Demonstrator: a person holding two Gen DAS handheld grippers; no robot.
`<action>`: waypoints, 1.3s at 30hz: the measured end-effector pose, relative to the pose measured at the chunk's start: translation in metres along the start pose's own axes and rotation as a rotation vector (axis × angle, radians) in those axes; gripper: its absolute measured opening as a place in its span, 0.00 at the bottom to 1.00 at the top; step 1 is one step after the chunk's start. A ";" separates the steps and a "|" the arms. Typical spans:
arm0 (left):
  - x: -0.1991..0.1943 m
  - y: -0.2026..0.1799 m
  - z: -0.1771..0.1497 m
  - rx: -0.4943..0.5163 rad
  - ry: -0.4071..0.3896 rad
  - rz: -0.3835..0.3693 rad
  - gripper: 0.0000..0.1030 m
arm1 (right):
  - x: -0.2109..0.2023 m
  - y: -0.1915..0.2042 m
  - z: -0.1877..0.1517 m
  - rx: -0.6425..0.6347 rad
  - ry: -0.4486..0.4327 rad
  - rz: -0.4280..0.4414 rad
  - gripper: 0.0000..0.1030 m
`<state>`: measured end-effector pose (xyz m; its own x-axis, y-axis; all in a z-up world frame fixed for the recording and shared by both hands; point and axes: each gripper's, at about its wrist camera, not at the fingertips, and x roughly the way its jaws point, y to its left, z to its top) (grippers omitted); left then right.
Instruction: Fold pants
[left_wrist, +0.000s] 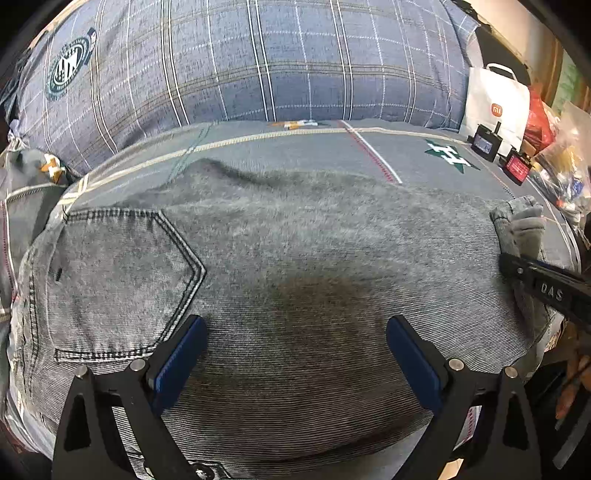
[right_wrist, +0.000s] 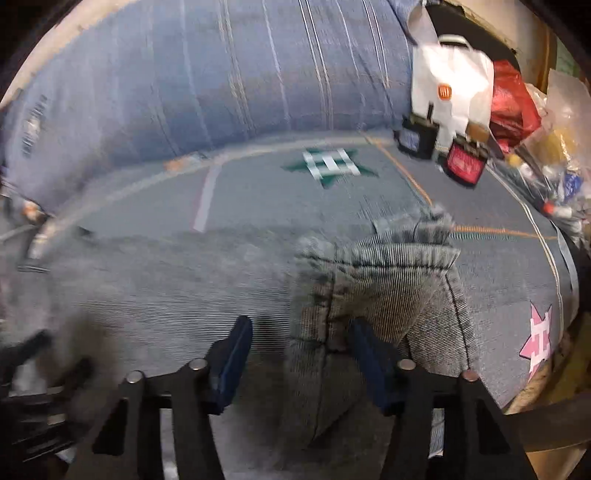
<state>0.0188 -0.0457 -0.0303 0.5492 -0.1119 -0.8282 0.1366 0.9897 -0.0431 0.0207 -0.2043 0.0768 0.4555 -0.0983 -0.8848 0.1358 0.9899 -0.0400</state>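
The grey denim pants (left_wrist: 280, 280) lie spread across a bed (left_wrist: 406, 155), back pocket (left_wrist: 118, 273) up at the left, with a plaid pillow (left_wrist: 236, 66) behind and a white paper bag (left_wrist: 495, 103) off to the right. At the right end the leg hem (right_wrist: 380, 258) is bunched and raised between the fingers of the right gripper (right_wrist: 299, 354), which stand narrow around the fold; the blur makes it hard to say whether the pads truly pinch the cloth. The left gripper (left_wrist: 295, 354) hovers over the seat, fingers wide with nothing between them. The step looks like carrying the hem over towards the waistband: get a firm pinch through both layers, lift just clear, and steady the seat so the fold lands square.
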 end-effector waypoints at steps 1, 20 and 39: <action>0.001 0.000 0.000 0.003 0.001 -0.002 0.95 | 0.009 -0.006 -0.001 0.037 0.028 -0.005 0.24; 0.004 -0.014 -0.006 0.044 0.006 -0.024 0.95 | -0.032 -0.143 -0.077 0.802 -0.013 0.369 0.80; 0.007 -0.024 -0.002 0.083 -0.005 -0.036 0.95 | 0.009 -0.176 -0.065 0.850 0.080 0.271 0.40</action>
<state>0.0176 -0.0704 -0.0361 0.5466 -0.1477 -0.8243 0.2240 0.9742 -0.0260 -0.0562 -0.3724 0.0459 0.5078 0.1667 -0.8452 0.6534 0.5649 0.5040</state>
